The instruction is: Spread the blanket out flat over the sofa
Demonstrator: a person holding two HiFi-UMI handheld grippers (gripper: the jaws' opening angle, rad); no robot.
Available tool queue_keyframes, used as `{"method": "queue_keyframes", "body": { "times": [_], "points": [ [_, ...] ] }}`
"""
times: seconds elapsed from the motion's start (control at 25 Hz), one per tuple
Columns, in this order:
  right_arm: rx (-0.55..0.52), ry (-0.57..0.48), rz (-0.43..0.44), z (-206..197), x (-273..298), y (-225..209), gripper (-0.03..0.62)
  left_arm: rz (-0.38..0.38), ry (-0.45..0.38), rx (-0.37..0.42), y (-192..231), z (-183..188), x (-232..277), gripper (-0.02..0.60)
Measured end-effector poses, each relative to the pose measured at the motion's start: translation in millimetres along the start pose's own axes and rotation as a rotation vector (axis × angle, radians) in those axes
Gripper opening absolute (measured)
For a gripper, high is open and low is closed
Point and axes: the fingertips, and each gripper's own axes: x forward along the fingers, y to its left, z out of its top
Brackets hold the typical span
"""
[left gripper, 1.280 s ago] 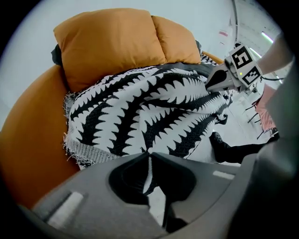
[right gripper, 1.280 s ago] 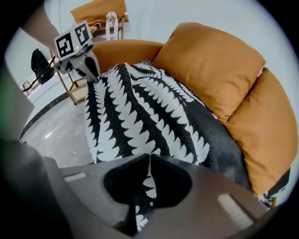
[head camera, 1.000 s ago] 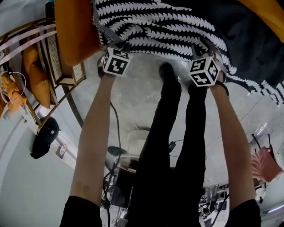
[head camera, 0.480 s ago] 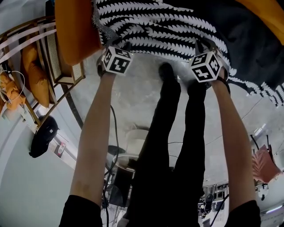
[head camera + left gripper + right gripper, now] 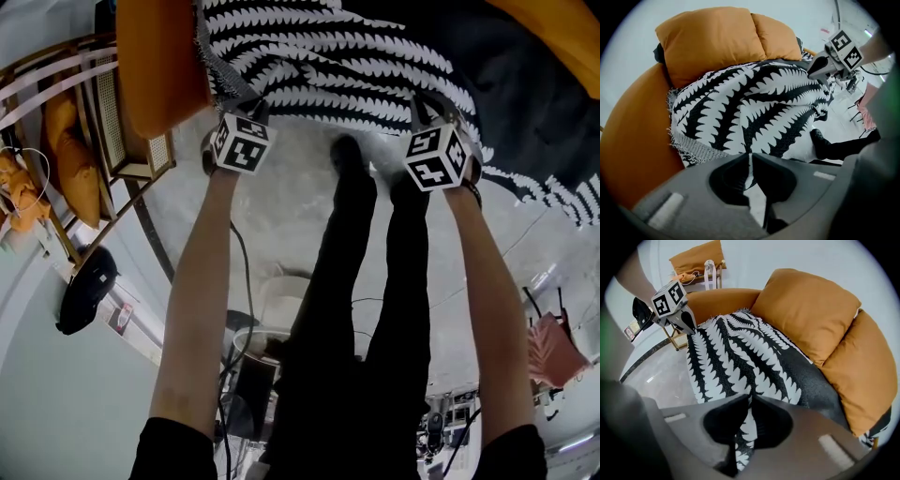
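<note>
blanket (image 5: 328, 56) lies rumpled on the sofa (image 5: 159, 66) seat at twelve o'clock — left gripper (image 5: 249, 108) and right gripper (image 5: 424, 111), jaws just closing, each pinch its near edge — spreading flat not yet done

We see a wooden, cane-panelled rack (image 5: 117, 122) at the left on the grey polished floor (image 5: 281, 206). An orange cushion (image 5: 73, 155) rests on it, a black cap-like thing (image 5: 86, 291) lies nearby, and something pink (image 5: 555, 347) sits far right.
</note>
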Motion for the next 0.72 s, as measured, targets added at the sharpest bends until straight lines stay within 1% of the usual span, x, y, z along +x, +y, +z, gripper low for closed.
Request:
{"method": "queue_keyframes", "body": {
  "times": [0.16,0.2,0.28,0.4,0.48,0.6,0.72],
  "points": [
    [0.013,-0.018,-0.037,8,-16,2,0.029,-0.022,0.012,0.003,-2,-26,-12,0.020],
    [0.014,-0.019,-0.029,9,-19,8,0.015,-0.026,0.021,0.004,-2,-36,-15,0.019],
    [0.001,-0.012,0.000,6,-23,22,0.014,-0.030,0.045,-0.004,-5,-57,-20,0.018],
    [-0.047,0.003,0.043,-7,-25,47,0.014,-0.035,0.089,-0.018,-13,-83,-26,0.018],
    [-0.055,0.011,0.079,-14,-25,64,0.012,-0.044,0.115,-0.020,-22,-98,-28,0.018],
    [-0.065,0.016,0.113,-20,-27,84,0.013,-0.050,0.144,-0.013,-32,-114,-29,0.018],
    [-0.062,0.006,0.122,-21,-31,87,0.014,-0.019,0.150,-0.038,-34,-117,-34,0.018]
  ]
}}
